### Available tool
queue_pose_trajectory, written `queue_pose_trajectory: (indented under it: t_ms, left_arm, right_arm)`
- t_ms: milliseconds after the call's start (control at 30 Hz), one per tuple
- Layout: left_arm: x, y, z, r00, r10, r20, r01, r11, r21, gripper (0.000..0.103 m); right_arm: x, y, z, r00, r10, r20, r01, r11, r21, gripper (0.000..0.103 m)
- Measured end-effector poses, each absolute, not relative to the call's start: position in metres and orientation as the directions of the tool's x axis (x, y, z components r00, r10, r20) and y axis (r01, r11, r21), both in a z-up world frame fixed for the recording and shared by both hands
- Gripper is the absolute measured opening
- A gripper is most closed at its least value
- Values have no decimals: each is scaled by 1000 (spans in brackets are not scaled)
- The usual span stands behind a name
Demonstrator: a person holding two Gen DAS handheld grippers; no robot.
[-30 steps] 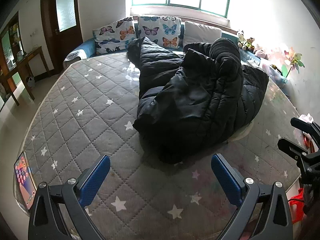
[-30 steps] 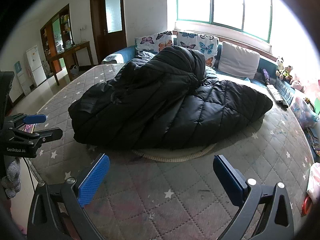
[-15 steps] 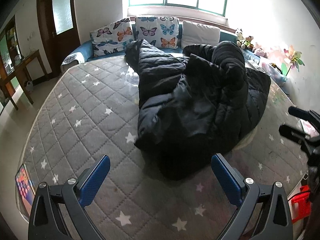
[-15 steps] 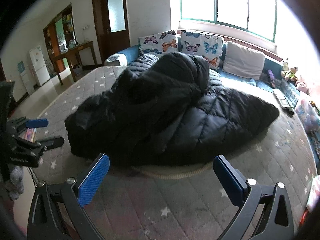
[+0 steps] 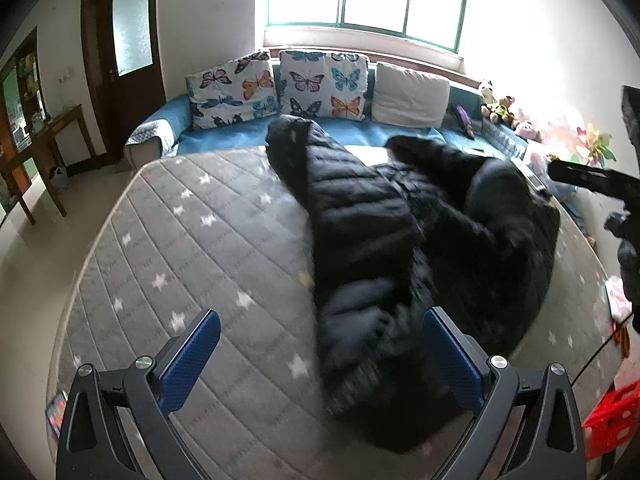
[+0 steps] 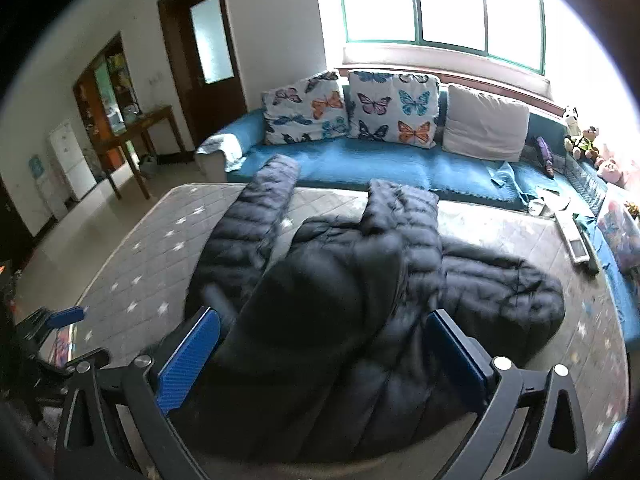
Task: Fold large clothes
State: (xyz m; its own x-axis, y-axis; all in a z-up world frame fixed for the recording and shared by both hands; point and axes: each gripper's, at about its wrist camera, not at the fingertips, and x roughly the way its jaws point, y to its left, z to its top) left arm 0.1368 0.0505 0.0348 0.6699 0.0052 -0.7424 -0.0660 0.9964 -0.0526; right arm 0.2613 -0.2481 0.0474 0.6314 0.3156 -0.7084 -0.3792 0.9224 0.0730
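Observation:
A large black quilted puffer coat [image 5: 400, 240] lies crumpled on a grey star-patterned mattress [image 5: 192, 248]; it also shows in the right wrist view [image 6: 340, 300]. My left gripper [image 5: 320, 356] is open, above the coat's near end, which lies between its blue pads. My right gripper [image 6: 320, 356] is open and hovers over the coat's near bulk, holding nothing. The right gripper also appears at the right edge of the left wrist view [image 5: 592, 180]. The left gripper shows at the left edge of the right wrist view [image 6: 64, 320].
A blue sofa [image 6: 360, 164] with butterfly cushions [image 6: 392, 108] and a white cushion runs behind the mattress. Stuffed toys [image 6: 580, 136] sit at the right. A phone [image 5: 56, 416] lies at the mattress's near left corner. A red basket [image 5: 612, 416] is at lower right. A wooden table [image 5: 44, 148] stands left.
Both grippers have moved forward and up over the coat, which now lies between their fingers. The view is blurred by motion. Both stay open.

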Motion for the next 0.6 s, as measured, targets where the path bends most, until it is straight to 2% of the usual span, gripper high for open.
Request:
queue_pose_trajectory:
  t_ms: [133, 267, 333, 400, 433, 467, 533, 600]
  left_arm:
    - [168, 73, 42, 663, 21, -748, -94, 994, -55, 103]
    - [206, 96, 40, 637, -8, -771, -111, 989, -102, 103]
    - [229, 105, 34, 616, -65, -785, -96, 983, -157, 103]
    - [255, 112, 26, 592, -112, -798, -92, 974, -205, 103]
    - [262, 112, 22, 586, -124, -801, -88, 973, -215, 103]
    - [276, 114, 16, 577, -150, -803, -77, 969, -236, 103]
    - [295, 116, 3, 554, -186, -811, -79, 958, -274, 103]
    - [321, 116, -15, 512, -261, -818, -68, 937, -341, 103]
  right_arm:
    - [310, -239, 37, 592, 263, -762, -339, 939, 61, 103]
    - [347, -234, 11, 524, 214, -824, -308, 950, 51, 96]
    - [365, -235, -9, 468, 192, -863, -282, 958, 60, 80]
    - [373, -237, -23, 409, 206, -889, -282, 955, 91, 73]
    - [375, -238, -29, 381, 221, -898, -283, 952, 115, 62]
    - [374, -240, -33, 357, 242, -902, -290, 947, 139, 57]
    - [369, -241, -31, 354, 232, -906, -299, 946, 125, 41]
    - [359, -247, -27, 353, 228, -907, -313, 943, 115, 31]
